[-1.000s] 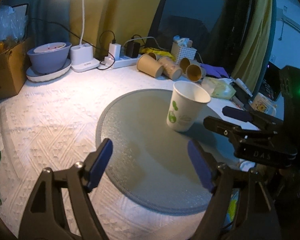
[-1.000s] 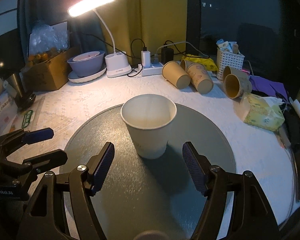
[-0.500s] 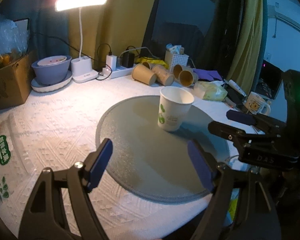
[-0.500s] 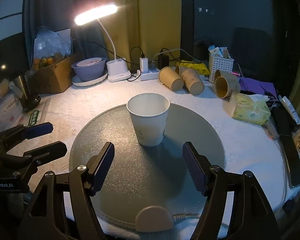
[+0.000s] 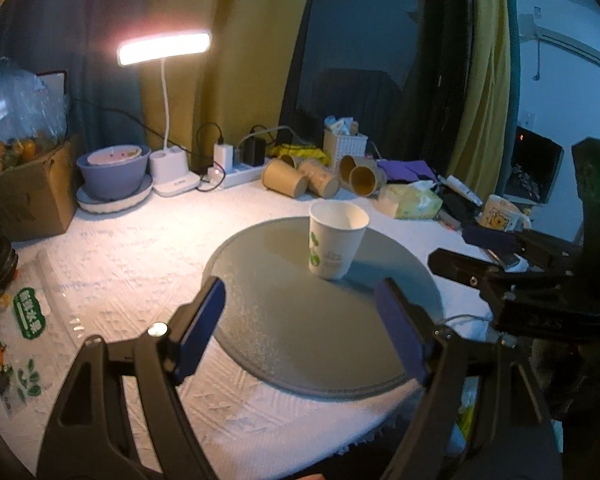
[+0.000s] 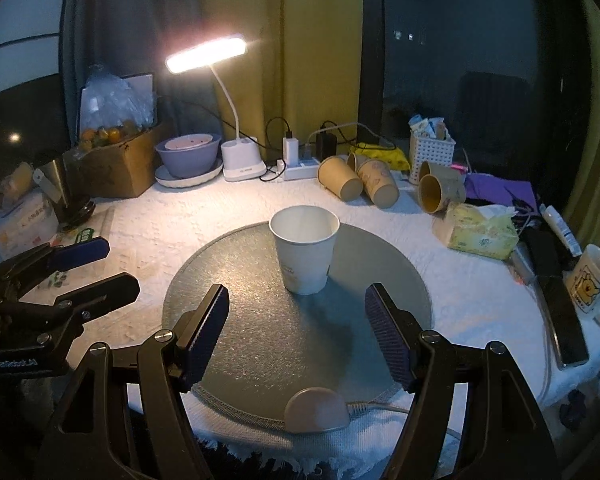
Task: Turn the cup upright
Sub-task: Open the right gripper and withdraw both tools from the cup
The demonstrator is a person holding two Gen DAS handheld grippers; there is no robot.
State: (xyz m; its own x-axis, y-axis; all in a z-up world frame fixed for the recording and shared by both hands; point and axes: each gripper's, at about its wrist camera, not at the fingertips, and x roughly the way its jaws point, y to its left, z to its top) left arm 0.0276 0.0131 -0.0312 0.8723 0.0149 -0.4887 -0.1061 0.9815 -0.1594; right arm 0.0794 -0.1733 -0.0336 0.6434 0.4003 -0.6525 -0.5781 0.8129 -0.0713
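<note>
A lit desk lamp (image 6: 206,54) stands behind brown paper cups (image 6: 358,184) lying sideways.

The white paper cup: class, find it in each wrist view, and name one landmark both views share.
Left wrist view: white paper cup stands upright right of centre, on the round grey mat.
Right wrist view: the cup stands at centre, on the mat.
Shared landmark: the lit desk lamp.
</note>
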